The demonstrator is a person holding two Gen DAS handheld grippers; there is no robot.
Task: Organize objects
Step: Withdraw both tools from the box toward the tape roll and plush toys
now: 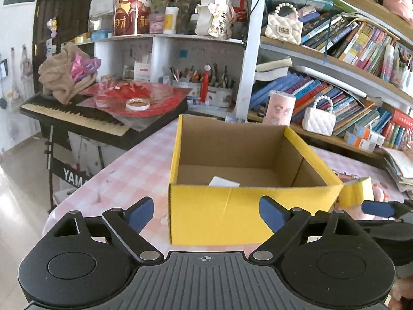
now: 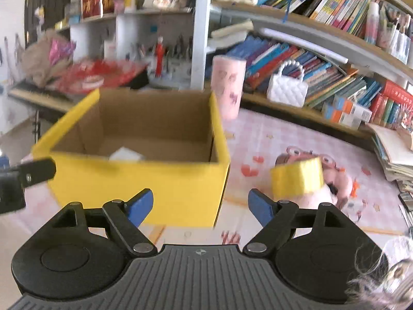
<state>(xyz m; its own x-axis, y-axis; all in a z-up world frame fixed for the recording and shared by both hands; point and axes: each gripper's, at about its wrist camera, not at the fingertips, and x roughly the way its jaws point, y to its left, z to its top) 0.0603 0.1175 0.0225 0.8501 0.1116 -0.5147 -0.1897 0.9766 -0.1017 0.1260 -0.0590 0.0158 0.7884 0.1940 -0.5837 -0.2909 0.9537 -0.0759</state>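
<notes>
An open yellow cardboard box (image 1: 232, 206) stands on the pink checked tablecloth, with a white object (image 1: 223, 181) on its floor; the box (image 2: 144, 180) and the white object (image 2: 126, 154) also show in the right wrist view. A yellow tape roll (image 2: 298, 179) lies on the table to the right of the box, also seen in the left wrist view (image 1: 357, 191). My left gripper (image 1: 206, 213) is open and empty in front of the box's near wall. My right gripper (image 2: 200, 205) is open and empty, near the box's right corner, left of the tape roll.
A pink patterned cylinder (image 2: 228, 87) stands behind the box. Bookshelves (image 1: 348, 51) with books and white handbags (image 2: 287, 87) fill the back right. A keyboard piano (image 1: 77, 118) with red sheets and a tape ring stands at the left. A book stack (image 2: 395, 152) lies at the right edge.
</notes>
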